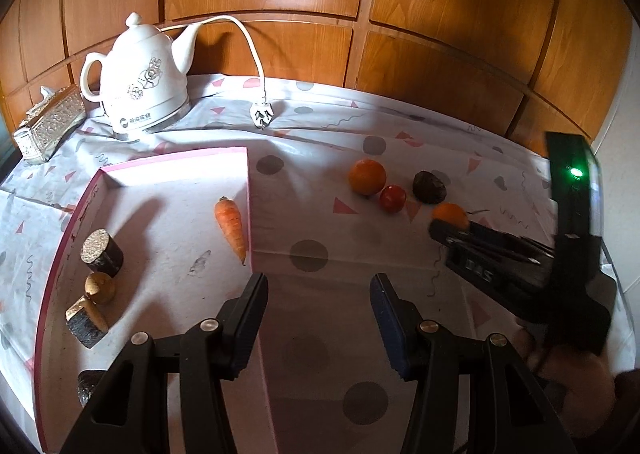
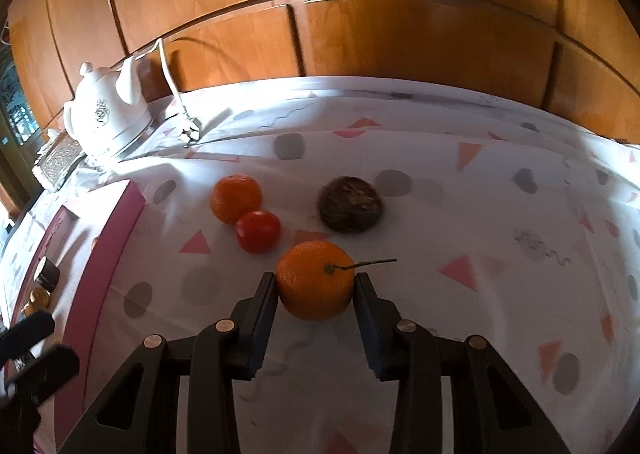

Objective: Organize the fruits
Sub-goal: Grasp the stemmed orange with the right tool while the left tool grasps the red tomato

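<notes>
Left gripper [image 1: 319, 290] released, hovering with nothing between its fingers over the right edge of the pink tray [image 1: 249, 190]. In the tray, carrot [image 1: 232, 228] lying against that right wall, dark and gold blocks [image 1: 102, 258] at the left. Further right on the worktop [image 1: 320, 134], loose orange [image 2: 236, 198] touching tomato [image 2: 257, 231], dark round fruit [image 2: 351, 210] just beside. Right gripper [image 2: 315, 286] grasping the stemmed orange [image 2: 314, 280], both pads against its sides, low over the patterned cloth.
</notes>
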A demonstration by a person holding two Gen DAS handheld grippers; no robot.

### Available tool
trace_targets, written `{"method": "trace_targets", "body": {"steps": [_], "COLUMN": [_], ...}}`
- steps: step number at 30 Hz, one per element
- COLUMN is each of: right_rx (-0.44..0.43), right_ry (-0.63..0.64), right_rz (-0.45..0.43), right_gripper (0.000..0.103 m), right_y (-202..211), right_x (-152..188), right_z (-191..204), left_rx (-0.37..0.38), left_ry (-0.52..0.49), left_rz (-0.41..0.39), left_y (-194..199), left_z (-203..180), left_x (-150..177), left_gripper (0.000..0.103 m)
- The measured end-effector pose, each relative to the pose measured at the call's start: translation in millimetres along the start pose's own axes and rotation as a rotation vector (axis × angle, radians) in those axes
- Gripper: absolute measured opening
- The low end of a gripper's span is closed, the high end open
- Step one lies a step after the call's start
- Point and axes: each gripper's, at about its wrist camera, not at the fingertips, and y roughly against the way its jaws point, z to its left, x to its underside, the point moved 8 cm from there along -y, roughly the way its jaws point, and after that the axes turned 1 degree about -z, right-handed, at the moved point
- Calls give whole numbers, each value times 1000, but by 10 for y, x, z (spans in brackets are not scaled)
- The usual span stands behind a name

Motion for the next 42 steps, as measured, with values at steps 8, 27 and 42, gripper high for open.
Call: {"method": "trace_targets", "body": {"steps": [8,27,42], "right_rx": [100,89,60], "right_ry": [10,-93,-122], "right_rz": [-7,-23,-39], "right_gripper": [39,39,39], "right_y": [183,201,194], "right_x": [127,321,337], "right_z": [-236,-543,-569], "left_rx": [35,60,9], "left_ry": [31,24,31], "left_rz": [69,82,100], "left_y": [-147,-538,-1076], "left_z": [-122,-520,-651], "left_x": [23,-300,-475], "left_gripper": [54,51,50]}}
